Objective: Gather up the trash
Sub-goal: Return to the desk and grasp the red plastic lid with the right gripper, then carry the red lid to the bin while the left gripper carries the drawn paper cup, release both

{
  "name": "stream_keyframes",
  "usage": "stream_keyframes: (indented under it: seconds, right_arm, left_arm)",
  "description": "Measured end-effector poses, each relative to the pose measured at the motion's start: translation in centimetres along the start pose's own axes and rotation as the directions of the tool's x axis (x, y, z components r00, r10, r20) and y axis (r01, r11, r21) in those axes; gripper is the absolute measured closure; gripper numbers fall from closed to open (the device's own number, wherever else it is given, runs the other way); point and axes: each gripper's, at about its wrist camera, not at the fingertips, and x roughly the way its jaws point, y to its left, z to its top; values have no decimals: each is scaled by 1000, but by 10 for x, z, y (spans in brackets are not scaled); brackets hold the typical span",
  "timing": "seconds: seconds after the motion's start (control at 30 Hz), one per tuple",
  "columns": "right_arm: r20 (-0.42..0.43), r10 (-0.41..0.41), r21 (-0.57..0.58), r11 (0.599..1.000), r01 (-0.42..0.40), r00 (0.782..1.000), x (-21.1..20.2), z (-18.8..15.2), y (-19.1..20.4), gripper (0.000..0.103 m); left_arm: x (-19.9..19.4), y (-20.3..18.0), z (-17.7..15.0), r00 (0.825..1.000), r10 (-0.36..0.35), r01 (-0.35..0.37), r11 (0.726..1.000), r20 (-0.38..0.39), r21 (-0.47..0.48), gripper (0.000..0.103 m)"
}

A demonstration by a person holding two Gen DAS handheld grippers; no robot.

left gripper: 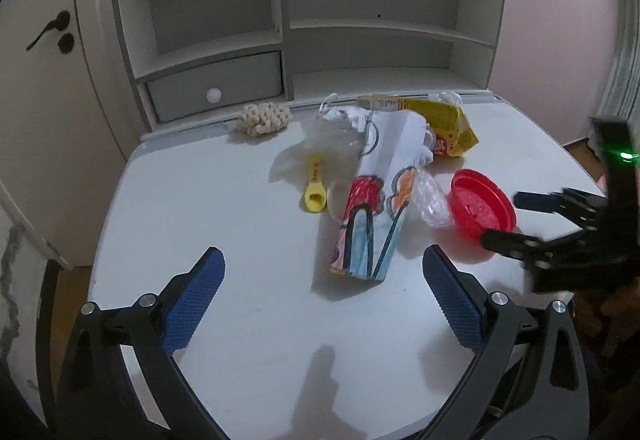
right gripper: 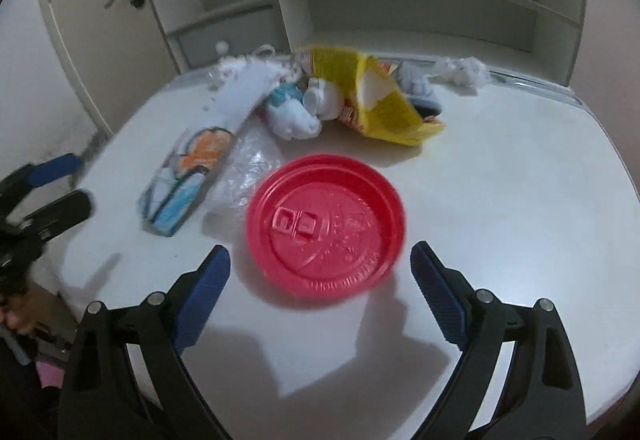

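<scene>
Over a white tabletop (left gripper: pixel 200 199), the left tool (left gripper: pixel 324 296) gapes empty short of a rolled drawing (left gripper: pixel 368 215) (light, apt to roll away if nudged); only this view shows the yellow whistle (left gripper: pixel 314 187). Seen from the right tool (right gripper: pixel 320 288), also released, the red plate (right gripper: pixel 324 224) lies nearest, its thin rim liable to slip; tissue (right gripper: pixel 464 73) appears only here.

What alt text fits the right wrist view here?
A red plastic plate lies on a white desk just ahead of the open, empty right tool. Behind it sit a coloured drawing, clear plastic and a torn yellow package.
</scene>
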Motion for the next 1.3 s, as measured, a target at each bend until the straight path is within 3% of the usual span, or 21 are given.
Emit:
stream_keyframes:
  seconds: [0.2, 0.23, 0.47, 0.57, 0.7, 0.73, 0.77, 0.8, 0.83, 0.87, 1.13, 1.3]
  right_arm:
    - [-35, -13, 21, 1000, 14, 999, 23, 12, -1, 12]
    - [-33, -7, 20, 1000, 8, 999, 22, 13, -1, 24]
    - [15, -33, -17, 999, 33, 999, -1, 7, 0, 24]
    - [31, -25, -13, 1000, 26, 999, -14, 4, -4, 24]
    - [35, -22, -10, 1000, 22, 999, -25, -1, -8, 24]
    - [35, -22, -11, 1000, 22, 999, -27, -3, -9, 24]
    - [34, -22, -13, 1000, 22, 999, -29, -5, -9, 24]
    - [35, -22, -14, 1000, 23, 999, -31, -6, -10, 24]
    - [35, -23, -15, 1000, 23, 999, -33, -7, -11, 24]
    - [35, -23, -15, 1000, 24, 999, -34, -8, -12, 24]
    - [77, -44, 8, 999, 44, 996, -59, -17, -34, 24]
    - [113, -130, 100, 988, 119, 985, -91, -27, -85, 24]
  left_arm:
    - [20, -2, -9, 999, -21, 23, 999, -35, 45, 7]
    - [24, -2, -9, 999, -25, 27, 999, -42, 46, 7]
    - [51, -15, 1, 997, -32, 38, 994, -64, 102, 7]
    - [67, -21, 9, 994, -65, 74, 992, -91, 106, 7]
    - [87, -22, 15, 990, -54, 65, 995, -128, 78, 8]
    - [89, -22, 15, 990, -60, 68, 996, -128, 65, 14]
    - [88, -22, 15, 990, -58, 66, 996, -125, 63, 31]
    - [87, -23, 15, 990, -57, 66, 996, -125, 65, 41]
    - [85, -25, 14, 990, -62, 71, 995, -127, 69, 62]
    - [82, -26, 13, 990, -57, 66, 995, -130, 69, 76]
    - [31, -28, 16, 999, 20, -18, 997, -27, 73, 83]
    - [21, -60, 30, 1000, -20, 21, 994, -11, 105, 83]
